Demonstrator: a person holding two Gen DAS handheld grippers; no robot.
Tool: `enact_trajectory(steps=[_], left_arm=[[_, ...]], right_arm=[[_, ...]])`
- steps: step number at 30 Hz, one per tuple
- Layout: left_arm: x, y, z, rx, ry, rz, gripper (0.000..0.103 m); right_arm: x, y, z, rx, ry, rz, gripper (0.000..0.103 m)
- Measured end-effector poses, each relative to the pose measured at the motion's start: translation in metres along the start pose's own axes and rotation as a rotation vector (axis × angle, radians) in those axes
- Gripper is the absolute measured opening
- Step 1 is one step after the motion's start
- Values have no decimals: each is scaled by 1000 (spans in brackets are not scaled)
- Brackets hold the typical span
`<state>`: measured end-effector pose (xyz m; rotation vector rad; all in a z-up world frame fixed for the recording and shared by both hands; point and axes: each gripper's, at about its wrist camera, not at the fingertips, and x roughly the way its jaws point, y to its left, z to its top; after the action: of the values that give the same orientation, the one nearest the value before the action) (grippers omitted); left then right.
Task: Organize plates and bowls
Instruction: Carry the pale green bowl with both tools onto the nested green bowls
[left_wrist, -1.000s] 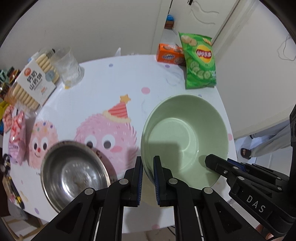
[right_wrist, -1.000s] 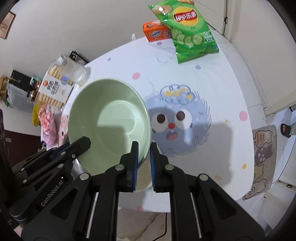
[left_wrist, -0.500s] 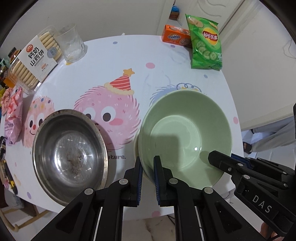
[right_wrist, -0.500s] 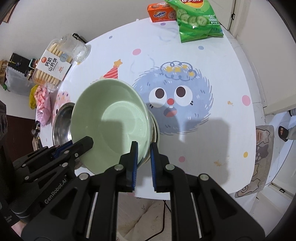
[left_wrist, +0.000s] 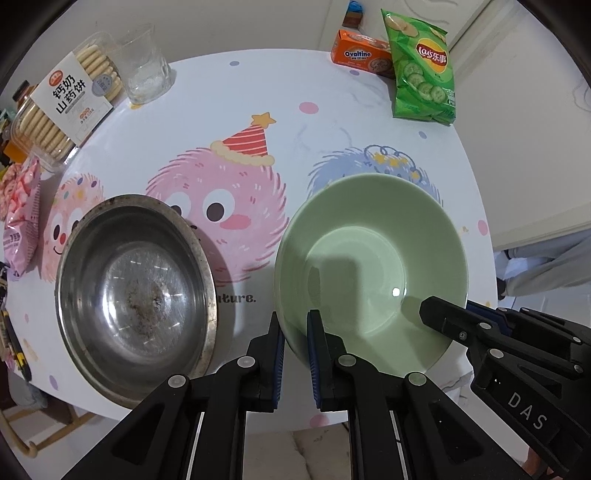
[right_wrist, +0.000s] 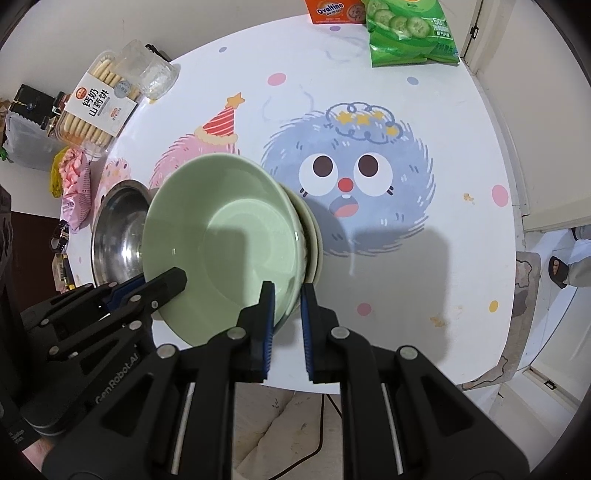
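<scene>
A pale green bowl (left_wrist: 369, 266) is held above the round table by both grippers. My left gripper (left_wrist: 295, 332) is shut on its near left rim. My right gripper (right_wrist: 287, 301) is shut on its near right rim, and it also shows in the left wrist view (left_wrist: 443, 317). In the right wrist view the green bowl (right_wrist: 229, 236) sits in a stack, with the rims of two more pale dishes (right_wrist: 314, 236) under it. A steel bowl (left_wrist: 133, 291) with dried residue stands on the table to the left, apart from the green bowl.
The round white table (left_wrist: 258, 96) has cartoon prints. At the back stand a green chip bag (left_wrist: 421, 74), an orange Ovaltine box (left_wrist: 358, 55), a glass cup (left_wrist: 144, 70) and a biscuit box (left_wrist: 66, 107). A pink snack pack (left_wrist: 22, 218) lies at the left edge.
Both grippers have carried the green bowl toward the table's near side and lower, and the whole table has come into view. The steel bowl has not moved.
</scene>
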<state>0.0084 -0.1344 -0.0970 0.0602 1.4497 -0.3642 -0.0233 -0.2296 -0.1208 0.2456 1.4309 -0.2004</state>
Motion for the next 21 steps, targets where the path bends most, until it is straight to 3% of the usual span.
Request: enact_trajectory(steps=[13,21], left_arm=[[5,-1,3,11,5,7,12],[4,-1,3,23,1,20,19]], right_arm=[[3,3,3,-4,7,-15,17],[-5,4,6,-9,-16,-19,17]])
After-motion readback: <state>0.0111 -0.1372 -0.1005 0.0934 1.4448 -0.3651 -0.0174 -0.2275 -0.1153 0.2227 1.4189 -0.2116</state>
